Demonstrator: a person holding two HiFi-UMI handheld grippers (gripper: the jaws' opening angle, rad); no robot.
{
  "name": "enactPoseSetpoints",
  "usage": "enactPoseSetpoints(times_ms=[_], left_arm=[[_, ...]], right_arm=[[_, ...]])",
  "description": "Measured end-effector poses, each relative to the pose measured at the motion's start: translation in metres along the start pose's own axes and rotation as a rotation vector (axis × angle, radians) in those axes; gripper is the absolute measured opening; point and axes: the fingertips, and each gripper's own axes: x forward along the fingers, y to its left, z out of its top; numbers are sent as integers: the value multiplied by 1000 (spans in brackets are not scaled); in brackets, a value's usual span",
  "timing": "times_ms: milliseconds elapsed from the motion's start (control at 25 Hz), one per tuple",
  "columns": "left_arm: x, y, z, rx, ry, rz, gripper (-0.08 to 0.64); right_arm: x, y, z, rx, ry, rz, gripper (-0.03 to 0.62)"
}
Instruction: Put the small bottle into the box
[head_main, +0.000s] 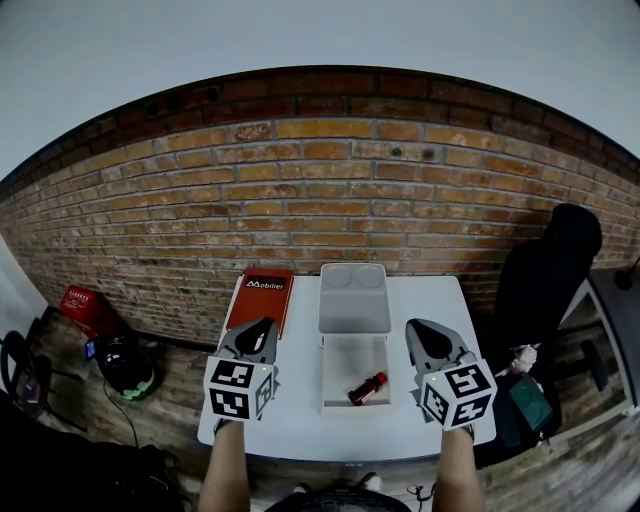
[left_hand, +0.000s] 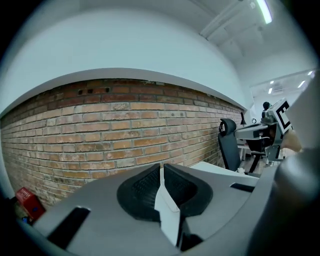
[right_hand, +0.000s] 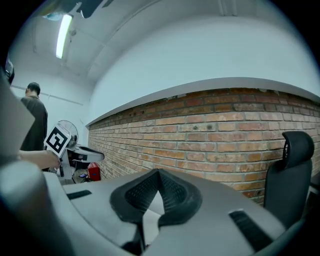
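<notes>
I find the small bottle (head_main: 367, 387) lying on its side, aslant, inside the open white box (head_main: 335, 375) at the middle of the tabletop (head_main: 300, 405). It looks red with dark ends. The box's lid (head_main: 353, 310) lies back toward the far edge. The left gripper (left_hand: 161, 169) has its jaws together, holding nothing. The right gripper (right_hand: 159, 172) is likewise closed and empty. Both hover near the front edge, one on either side of the box.
</notes>
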Motion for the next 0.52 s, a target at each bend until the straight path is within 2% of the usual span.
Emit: enactPoseSetpoints(times_ms=[520], left_arm=[[-1, -6, -3, -1, 5, -7, 43]], right_arm=[[-5, 0, 2, 11, -10, -10, 20]])
